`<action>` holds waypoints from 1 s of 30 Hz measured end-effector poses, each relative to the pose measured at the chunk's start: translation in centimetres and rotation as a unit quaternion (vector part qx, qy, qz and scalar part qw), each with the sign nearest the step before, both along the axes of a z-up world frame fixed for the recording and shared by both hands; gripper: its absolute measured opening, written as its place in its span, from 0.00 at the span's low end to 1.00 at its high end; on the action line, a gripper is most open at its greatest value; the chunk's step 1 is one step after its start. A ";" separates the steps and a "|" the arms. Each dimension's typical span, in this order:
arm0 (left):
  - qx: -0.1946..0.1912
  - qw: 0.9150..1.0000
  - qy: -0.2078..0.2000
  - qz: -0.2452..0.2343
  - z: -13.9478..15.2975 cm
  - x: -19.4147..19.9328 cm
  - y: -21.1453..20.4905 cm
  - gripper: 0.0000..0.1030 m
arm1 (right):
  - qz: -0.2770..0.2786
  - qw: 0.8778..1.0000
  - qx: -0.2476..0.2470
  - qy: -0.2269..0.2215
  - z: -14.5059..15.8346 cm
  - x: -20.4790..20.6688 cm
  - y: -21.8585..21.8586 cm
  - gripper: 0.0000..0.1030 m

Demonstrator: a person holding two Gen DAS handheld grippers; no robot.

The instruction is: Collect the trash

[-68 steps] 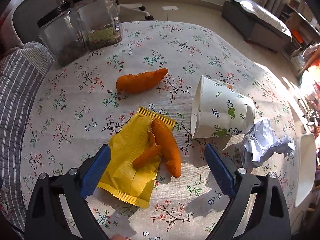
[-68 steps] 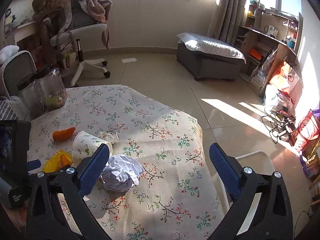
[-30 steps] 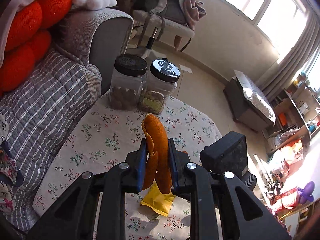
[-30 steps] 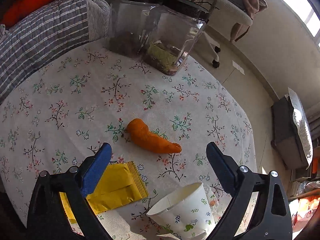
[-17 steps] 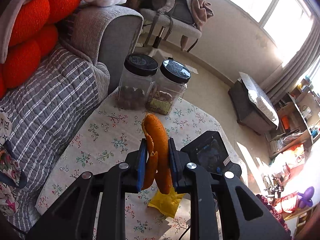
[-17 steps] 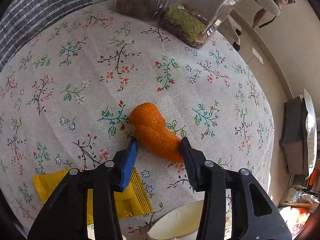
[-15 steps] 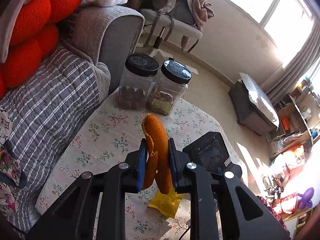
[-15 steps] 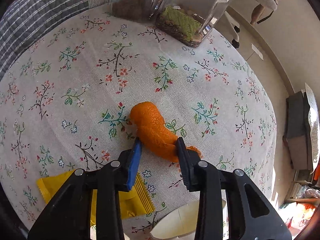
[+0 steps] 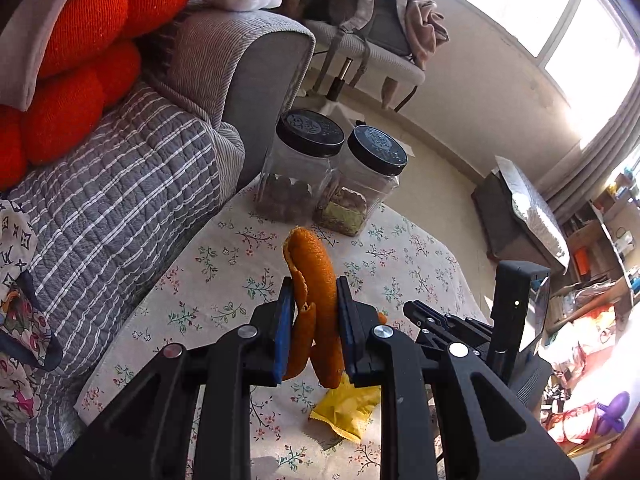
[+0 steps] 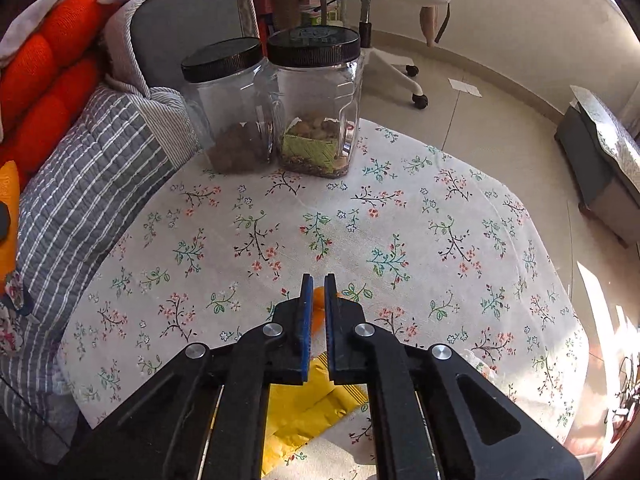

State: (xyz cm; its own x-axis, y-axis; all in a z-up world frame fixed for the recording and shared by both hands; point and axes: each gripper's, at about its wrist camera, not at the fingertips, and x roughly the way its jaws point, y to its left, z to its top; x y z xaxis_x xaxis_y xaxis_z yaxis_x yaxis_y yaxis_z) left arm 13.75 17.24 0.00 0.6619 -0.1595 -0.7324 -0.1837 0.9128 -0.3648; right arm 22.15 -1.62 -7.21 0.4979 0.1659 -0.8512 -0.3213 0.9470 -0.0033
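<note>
Orange, dimpled peel strip [image 9: 316,280] upright, long axis vertical, clamped in left gripper [image 9: 313,312] jaws. Right gripper [image 10: 315,312] jaws just closed almost together, a bit of second peel [image 10: 318,308] showing between them, above floral cloth worktop [image 10: 400,220].

Two jars [image 10: 276,104] block the table's [image 10: 440,216] far edge; sofa [image 10: 92,184] crowds its left; middle and right lie open

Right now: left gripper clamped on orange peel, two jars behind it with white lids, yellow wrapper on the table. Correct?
The lids are wrong. Both jars have black lids, as the left wrist view shows. The rest is right: the left gripper is clamped on the orange peel, and the yellow wrapper lies on the table.
</note>
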 end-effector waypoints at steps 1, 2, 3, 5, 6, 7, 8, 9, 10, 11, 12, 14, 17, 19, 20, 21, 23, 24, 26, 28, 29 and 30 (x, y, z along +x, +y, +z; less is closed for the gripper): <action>-0.004 1.000 -0.001 0.003 0.1 -0.1 0.1 0.21 | -0.003 1.000 -0.002 -0.004 0.1 0.2 -0.2 0.06; -0.006 1.000 -0.004 0.004 0.2 -0.2 0.3 0.21 | -0.003 1.000 0.002 0.000 0.0 0.2 -0.3 0.06; -0.007 1.000 -0.008 0.003 0.5 -0.3 0.3 0.21 | -0.003 1.000 0.008 0.012 -0.1 0.3 -0.4 0.06; -0.004 1.000 -0.010 0.002 0.7 -0.3 0.5 0.21 | -0.006 0.999 0.015 0.045 -1.1 0.6 -0.3 0.12; -0.005 1.000 -0.008 0.002 0.6 -0.3 0.5 0.21 | -0.015 0.998 0.015 0.061 -1.8 0.7 -0.1 0.23; -0.008 1.000 -0.004 0.001 0.5 -0.2 0.4 0.22 | -0.024 0.997 0.014 0.074 -2.6 0.6 0.1 0.52; -0.011 1.000 -0.001 -0.001 0.4 -0.1 0.4 0.22 | -0.035 0.996 0.012 0.077 -3.2 0.7 0.5 0.57; -0.016 1.000 0.001 -0.002 0.3 -0.1 0.5 0.22 | -0.044 0.996 0.012 0.079 -3.9 0.7 0.9 0.57; -0.019 1.000 0.000 -0.001 0.4 -0.1 0.6 0.22 | -0.049 0.995 0.019 0.088 -4.7 0.8 1.4 0.56; -0.020 1.000 -0.003 0.001 0.6 -0.2 0.7 0.22 | -0.056 0.993 0.025 0.098 -5.4 1.0 1.8 0.56; -0.019 1.000 -0.007 0.004 0.8 -0.3 0.8 0.22 | -0.064 0.992 0.024 0.106 -6.2 1.2 2.3 0.56; -0.015 1.000 -0.015 0.009 1.3 -0.6 1.1 0.23 | -0.076 0.989 0.012 0.127 -8.1 1.7 3.3 0.56; -0.014 1.000 -0.018 0.014 1.5 -0.6 1.7 0.23 | -0.101 0.983 0.009 0.153 -10.4 2.1 3.8 0.52; -0.017 1.000 -0.015 0.016 1.4 -0.5 2.0 0.23 | -0.113 0.985 0.000 0.131 -10.5 1.9 4.1 0.31; -0.018 1.000 -0.014 0.019 1.3 -0.4 2.3 0.23 | -0.109 0.986 0.002 0.129 -10.4 1.9 4.4 0.17; -0.018 1.000 -0.013 0.021 1.2 -0.4 2.5 0.23 | -0.108 0.986 0.013 0.128 -10.3 1.9 4.5 0.12; -0.020 0.999 -0.011 0.025 1.2 -0.3 2.8 0.23 | -0.100 0.989 0.025 0.108 -9.4 1.7 4.7 0.09; -0.021 0.999 -0.010 0.026 1.2 -0.3 3.0 0.23 | -0.099 0.990 0.020 0.093 -8.8 1.5 5.0 0.09; -0.017 0.999 -0.010 0.028 1.2 -0.4 3.1 0.23 | -0.099 0.991 0.030 0.086 -7.6 1.4 4.9 0.09; -0.016 0.999 -0.008 0.030 1.1 -0.4 3.1 0.23 | -0.100 0.992 0.034 0.070 -6.0 1.2 4.7 0.09; -0.017 0.999 -0.007 0.030 1.0 -0.4 3.1 0.23 | -0.098 0.993 0.034 0.057 -5.0 1.0 4.5 0.09; -0.017 0.999 -0.006 0.031 1.0 -0.4 3.1 0.23 | -0.097 0.994 0.037 0.046 -4.0 0.7 4.1 0.09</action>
